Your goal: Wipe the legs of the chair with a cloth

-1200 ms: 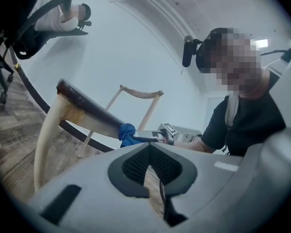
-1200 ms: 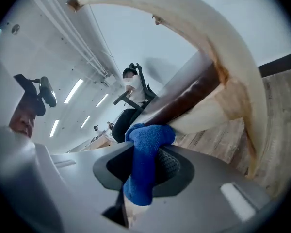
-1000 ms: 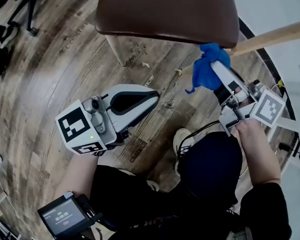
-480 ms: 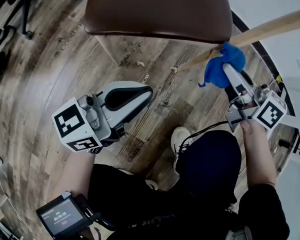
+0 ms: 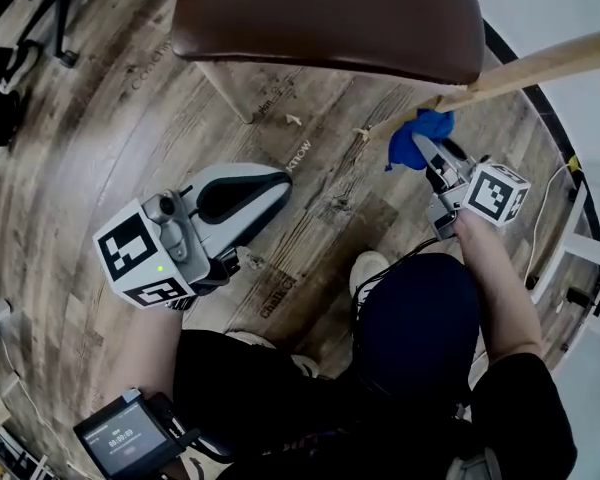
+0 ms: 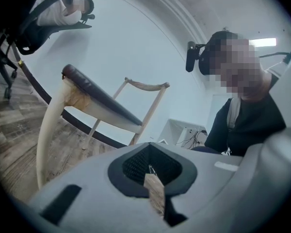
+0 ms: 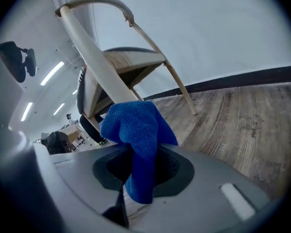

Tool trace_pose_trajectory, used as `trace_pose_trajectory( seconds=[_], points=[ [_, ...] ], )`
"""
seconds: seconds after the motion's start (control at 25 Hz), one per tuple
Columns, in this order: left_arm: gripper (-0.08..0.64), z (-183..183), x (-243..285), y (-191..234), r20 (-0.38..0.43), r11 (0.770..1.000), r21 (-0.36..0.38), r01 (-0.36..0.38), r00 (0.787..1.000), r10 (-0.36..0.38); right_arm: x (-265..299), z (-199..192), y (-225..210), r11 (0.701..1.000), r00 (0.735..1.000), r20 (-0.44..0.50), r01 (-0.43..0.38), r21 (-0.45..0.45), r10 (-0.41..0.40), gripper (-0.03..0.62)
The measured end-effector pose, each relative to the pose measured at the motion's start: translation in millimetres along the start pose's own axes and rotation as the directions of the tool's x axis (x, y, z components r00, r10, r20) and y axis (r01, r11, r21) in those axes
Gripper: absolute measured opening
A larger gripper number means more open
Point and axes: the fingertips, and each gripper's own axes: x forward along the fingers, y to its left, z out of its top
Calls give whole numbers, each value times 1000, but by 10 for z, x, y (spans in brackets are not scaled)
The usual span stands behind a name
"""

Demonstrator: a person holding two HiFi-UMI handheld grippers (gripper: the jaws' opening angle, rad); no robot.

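Right arm: forearm comes up from the lower right, hand (image 5: 467, 230) gripping behind the marker cube (image 5: 497, 192). The right claw (image 5: 423, 152) points up and left toward the underside of the chair seat (image 5: 330, 13). Its jaws are clamped on the blue cloth (image 5: 418, 133). In the right gripper view the cloth (image 7: 136, 130) bulges out above the closed claw (image 7: 140, 181), with a tail hanging down between the jaws.

The cloth lies against the pale wooden chair leg (image 5: 520, 68), on the stretch close to the leg's foot end, where it nears the floor (image 5: 100, 158). In the right gripper view the bunch overlaps this leg (image 7: 94, 57) (contact looks real, pressure cannot be judged).

Left arm: forearm rises from the lower left. The left claw (image 5: 278, 179) is held low over the floor, tip aimed up and right, well apart from the chair. Its jaws are together with nothing between them; only a thin slit of floor shows in the left gripper view (image 6: 151, 171).

Surroundings: an office chair base (image 5: 55, 13) at the upper left, a shoe (image 5: 366, 268) between the claws, a small screen device (image 5: 125, 435) at the lower left, and a cable (image 5: 542, 223) at the right. Nothing stands between cloth and leg.
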Motion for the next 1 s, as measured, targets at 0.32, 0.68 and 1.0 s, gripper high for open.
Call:
trace_pose_trajectory(
  seconds=[0.32, 0.68, 1.0],
  points=[
    [-2, -49, -62, 26, -39, 1000, 8, -30, 999, 31, 681, -980, -811, 990, 969, -209, 125, -58, -134, 94],
    [-2, -124, -214, 115, -54, 998, -12, -69, 996, 69, 1059, -1664, -1429, 959, 860, -446, 285, 12, -249, 95],
    [-2, -136, -176, 85, -44, 999, -10, -40, 998, 39, 899, -1419, -1171, 973, 909, -366, 227, 37, -198, 95]
  ],
)
